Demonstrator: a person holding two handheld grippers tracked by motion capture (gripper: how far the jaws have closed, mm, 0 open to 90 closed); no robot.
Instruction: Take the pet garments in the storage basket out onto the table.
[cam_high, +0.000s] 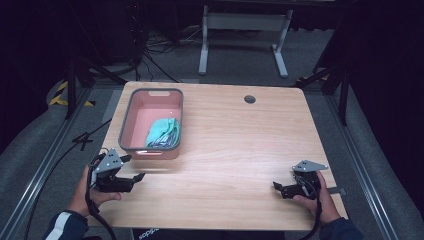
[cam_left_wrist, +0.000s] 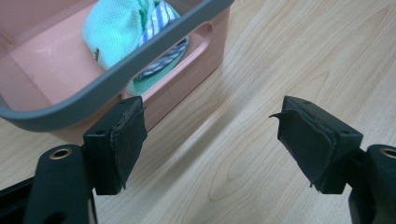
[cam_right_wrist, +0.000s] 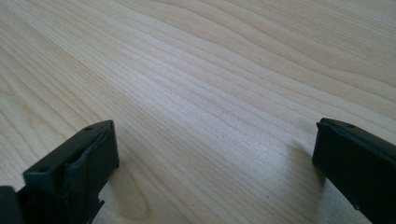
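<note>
Dark floor and black curtains ring my pale wooden bench (cam_high: 225, 145), with a white frame leg (cam_high: 204, 42) and loose cables (cam_high: 155, 55) on the floor beyond its far edge. A round grommet hole (cam_high: 249, 99) sits near the far edge, right of centre. On the far left stands a pink bin (cam_high: 131, 117) with a grey rim; inside it, toward the near right corner, lies a bundle of mint-green cloth (cam_high: 164, 132) with a blue-striped piece tucked in it. My left tool (cam_high: 131, 169) hovers just near of the bin, jaws spread wide and holding nothing, the bin's corner close ahead in the left gripper view. My right tool (cam_high: 278, 188) sits at the near right, well apart from the bin, jaws also spread over bare wood.
</note>
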